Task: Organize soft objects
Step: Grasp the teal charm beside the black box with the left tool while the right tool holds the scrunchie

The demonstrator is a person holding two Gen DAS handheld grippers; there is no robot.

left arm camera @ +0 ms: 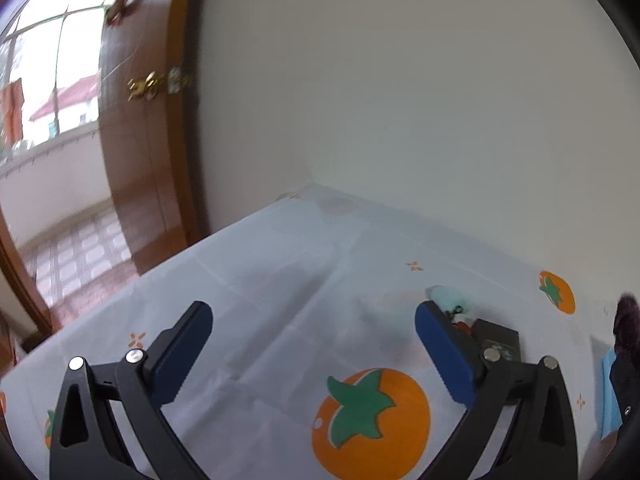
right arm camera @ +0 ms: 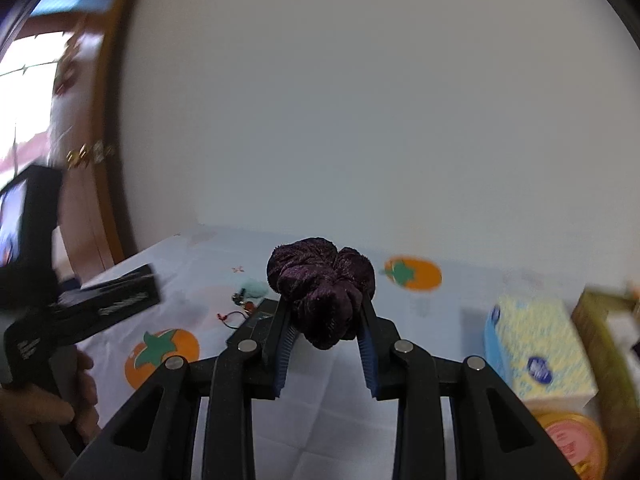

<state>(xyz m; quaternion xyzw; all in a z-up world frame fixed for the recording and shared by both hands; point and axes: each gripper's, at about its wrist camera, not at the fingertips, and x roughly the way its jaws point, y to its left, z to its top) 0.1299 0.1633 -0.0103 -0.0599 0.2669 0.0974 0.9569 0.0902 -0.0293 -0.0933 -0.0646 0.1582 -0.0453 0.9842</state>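
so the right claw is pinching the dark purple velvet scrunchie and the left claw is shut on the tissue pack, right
Not quite. The left claw is open and empty over the tablecloth, as the left wrist view shows. The right claw does pinch the dark purple velvet scrunchie.

Setting: a home, a lived-in room. Evidence: the desk [left arm camera: 256,280] is covered by a pale cloth printed with orange persimmons and stands against a plain white wall [left arm camera: 400,80]. Left of the desk, a varnished wooden door [left arm camera: 136,140] with brass fittings stands open onto a tiled balcony [left arm camera: 76,256]; a red-roofed house [left arm camera: 68,98] shows beyond it. At the desk's right end: a tissue pack [right arm camera: 540,352] and a round tin [right arm camera: 572,444].
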